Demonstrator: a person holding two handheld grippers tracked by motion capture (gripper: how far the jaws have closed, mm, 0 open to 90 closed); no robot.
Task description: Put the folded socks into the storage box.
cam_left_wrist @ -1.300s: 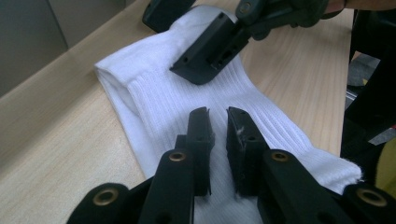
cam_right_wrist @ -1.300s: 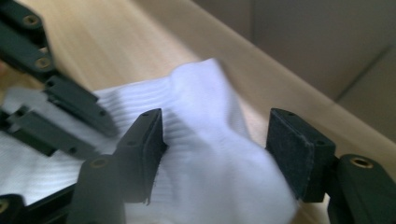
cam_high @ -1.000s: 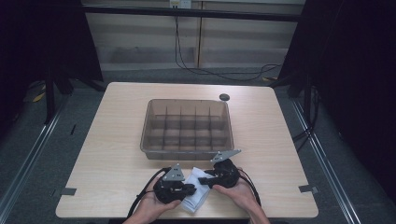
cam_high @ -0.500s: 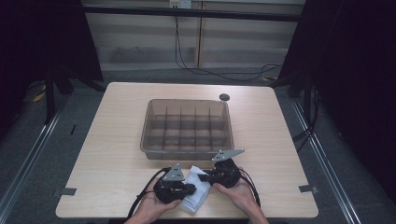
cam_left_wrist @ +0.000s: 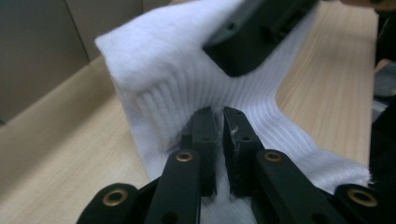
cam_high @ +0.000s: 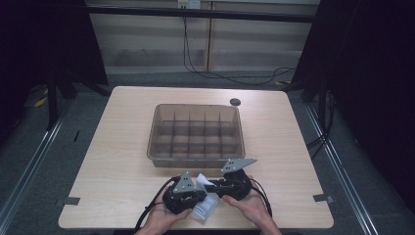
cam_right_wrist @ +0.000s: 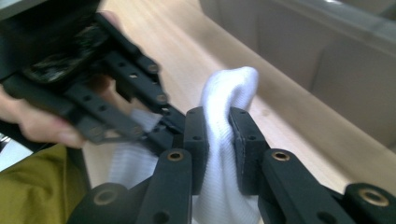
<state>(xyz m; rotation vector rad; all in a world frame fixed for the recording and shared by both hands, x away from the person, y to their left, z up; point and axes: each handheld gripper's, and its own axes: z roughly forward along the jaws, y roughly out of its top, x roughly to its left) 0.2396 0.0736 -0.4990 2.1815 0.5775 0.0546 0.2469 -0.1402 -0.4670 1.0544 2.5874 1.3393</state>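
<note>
White ribbed sock (cam_high: 205, 205) lies at the near edge of the tabletop (cam_high: 112, 161), at 6 o'clock from the divided bin (cam_high: 195, 133), and both grippers have hold of it. The left gripper (cam_left_wrist: 218, 135) has its jaws clamped on a fold of the ribbed cloth, nearly together with only thin fabric between them. The right gripper (cam_right_wrist: 218, 140) has just been closing, and its jaws now pinch a bunched ridge of sock that stands up between them, pointing toward the bin wall at 1 o'clock in its own view.

In the high view the left gripper (cam_high: 183, 196) sits at 8 o'clock of the sock and the right gripper (cam_high: 234, 183) at 2 o'clock, jaws turned inward toward each other, each cradled in an upturned hand with the forearms coming in from 6 o'clock.

The step looks like folding or bundling the sock. To do it well, both pinches should stay firm and near each other, the cloth kept lightly taut, and the hands should move together so neither pulls the fabric out of the other's jaws
</note>
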